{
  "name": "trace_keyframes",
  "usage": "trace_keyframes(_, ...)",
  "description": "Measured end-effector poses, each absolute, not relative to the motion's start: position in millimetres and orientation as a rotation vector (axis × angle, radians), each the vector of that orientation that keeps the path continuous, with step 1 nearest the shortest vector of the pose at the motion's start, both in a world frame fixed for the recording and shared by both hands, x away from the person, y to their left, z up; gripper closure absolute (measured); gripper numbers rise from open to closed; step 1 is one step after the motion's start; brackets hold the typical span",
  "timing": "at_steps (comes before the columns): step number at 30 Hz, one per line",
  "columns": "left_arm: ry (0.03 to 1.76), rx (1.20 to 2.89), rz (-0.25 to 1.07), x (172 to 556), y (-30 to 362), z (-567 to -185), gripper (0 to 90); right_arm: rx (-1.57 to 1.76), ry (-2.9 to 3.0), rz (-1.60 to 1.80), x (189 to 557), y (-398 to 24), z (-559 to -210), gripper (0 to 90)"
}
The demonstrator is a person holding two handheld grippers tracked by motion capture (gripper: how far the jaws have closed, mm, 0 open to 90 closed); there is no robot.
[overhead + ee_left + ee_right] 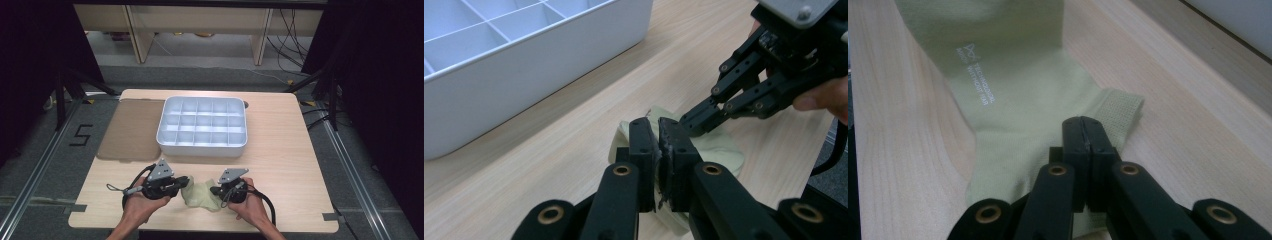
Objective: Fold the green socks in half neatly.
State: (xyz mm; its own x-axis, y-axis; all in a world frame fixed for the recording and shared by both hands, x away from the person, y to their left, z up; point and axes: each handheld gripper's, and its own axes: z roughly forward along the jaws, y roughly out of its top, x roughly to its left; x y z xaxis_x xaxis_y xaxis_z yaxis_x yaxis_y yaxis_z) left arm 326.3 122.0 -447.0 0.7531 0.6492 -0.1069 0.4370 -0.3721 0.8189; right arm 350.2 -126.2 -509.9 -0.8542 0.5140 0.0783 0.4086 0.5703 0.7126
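A pale green sock [201, 196] lies crumpled on the wooden table [285, 165] near its front edge, between my two grippers. My left gripper [187, 181] comes in from the left, and its jaws [659, 125] are shut with a thin fold of the sock [719, 147] pinched between the pads. From the right, my right gripper [213, 191] points at the sock; its closed tips [689, 122] rest at the fabric close to the left jaws. In the right gripper view its jaws [1090, 122] stand shut over the ribbed cuff of the sock [1023, 100], with no fabric seen between them.
A white tray [200, 146] divided into several compartments stands at the table's middle, just beyond the grippers; its wall [524, 65] is close on the left. A flat brown lid [131, 131] lies to the tray's left. A hand holds each gripper at the front edge.
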Motion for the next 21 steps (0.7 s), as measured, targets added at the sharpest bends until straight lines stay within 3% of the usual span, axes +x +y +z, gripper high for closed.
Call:
trace_keyframes(8, 0.774, 2.054, 0.258, 334.4, 93.4, -445.0, 84.4, 0.839, 2.608, 1.162, 349.5, -149.4, -491.6, 89.6)
trace_keyframes(21, 0.782, 2.068, 0.236, 338.7, 83.0, -451.7, 84.4, 0.875, 2.652, 1.108, 349.6, -154.0, -502.2, 89.7)
